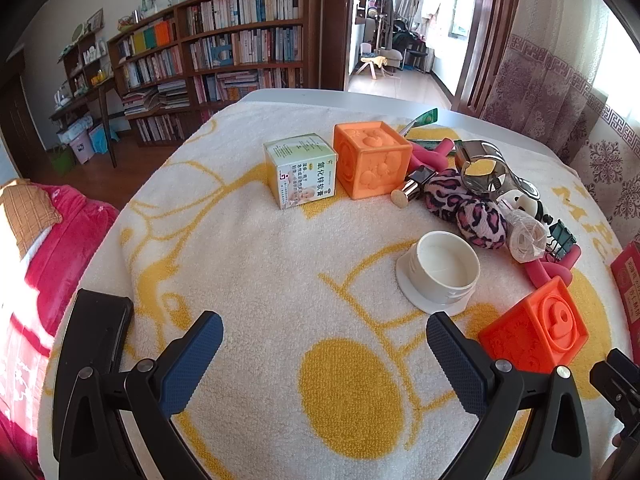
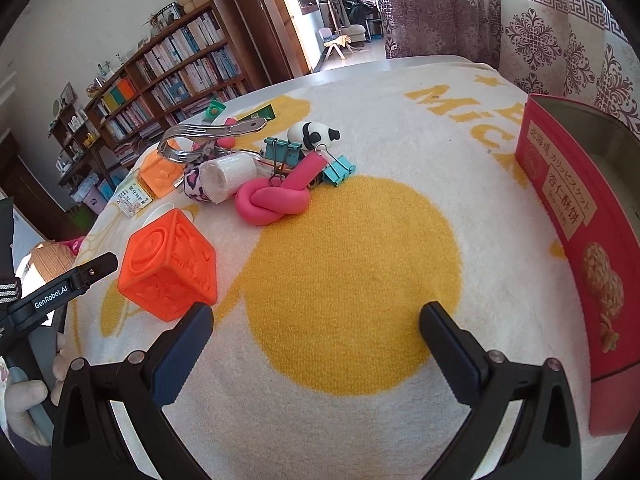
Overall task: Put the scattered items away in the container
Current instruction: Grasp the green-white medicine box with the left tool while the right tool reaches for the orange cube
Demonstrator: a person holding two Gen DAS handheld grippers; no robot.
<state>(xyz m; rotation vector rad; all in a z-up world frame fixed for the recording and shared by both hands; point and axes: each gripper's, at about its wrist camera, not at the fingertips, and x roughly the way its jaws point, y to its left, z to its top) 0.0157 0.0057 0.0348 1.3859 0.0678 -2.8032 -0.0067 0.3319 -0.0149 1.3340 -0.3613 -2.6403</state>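
Scattered items lie on a white and yellow towel (image 1: 260, 264). My left gripper (image 1: 324, 340) is open and empty above the towel. A white round lid (image 1: 440, 276) lies just ahead of its right finger, and a red-orange cube (image 1: 536, 328) sits to its right. Farther off stand a light orange cube (image 1: 372, 160) and a green-white box (image 1: 302, 170). My right gripper (image 2: 316, 326) is open and empty, with the red-orange cube (image 2: 168, 270) at its left. The red tin container (image 2: 576, 240) stands at the right, open on top.
A pile beyond holds a pink knotted tube (image 2: 276, 196), teal binder clips (image 2: 284, 152), a panda figure (image 2: 312, 134), a white roll (image 2: 228, 178), a metal tool (image 2: 208, 134) and a leopard-print piece (image 1: 464, 208). Bookshelves (image 1: 208, 52) stand behind the table.
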